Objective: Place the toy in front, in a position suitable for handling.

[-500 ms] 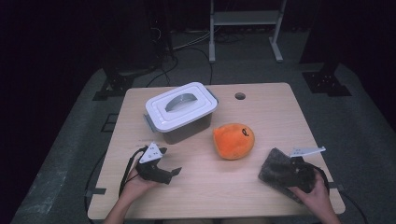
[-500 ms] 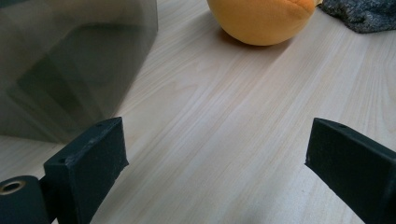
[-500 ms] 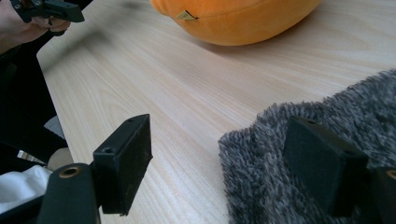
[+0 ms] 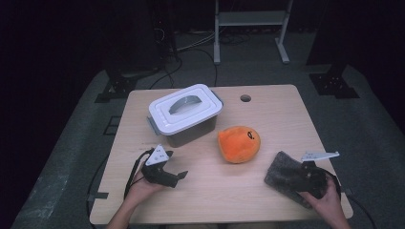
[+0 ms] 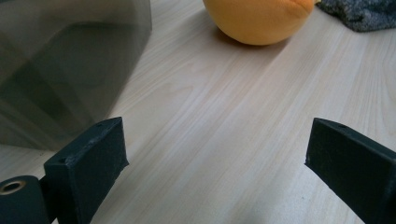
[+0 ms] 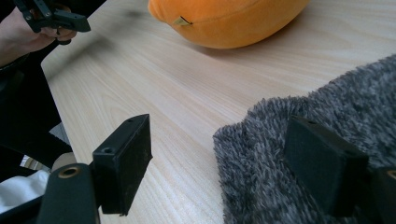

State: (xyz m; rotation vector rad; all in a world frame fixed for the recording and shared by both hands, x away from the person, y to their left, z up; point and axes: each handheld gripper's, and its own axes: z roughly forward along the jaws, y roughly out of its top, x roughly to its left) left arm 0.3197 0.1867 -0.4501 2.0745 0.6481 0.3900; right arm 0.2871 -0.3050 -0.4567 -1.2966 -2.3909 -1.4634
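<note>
Two grippers rest low on the tabletop (image 4: pixel 267 119), jaws wide apart and gripping nothing.

Left gripper (image 4: pixel 177 176) lies near the front-left edge, its parted jaws aimed across bare wood toward the orange plush toy (image 4: pixel 239 143), with the lidded grey storage box (image 4: pixel 185 113) just beyond it. Right gripper (image 4: pixel 300 174) sits at the front-right over the grey fuzzy cloth (image 4: pixel 282 175): one jaw rests on the cloth's pile, the other stands off its edge over bare wood.
</note>
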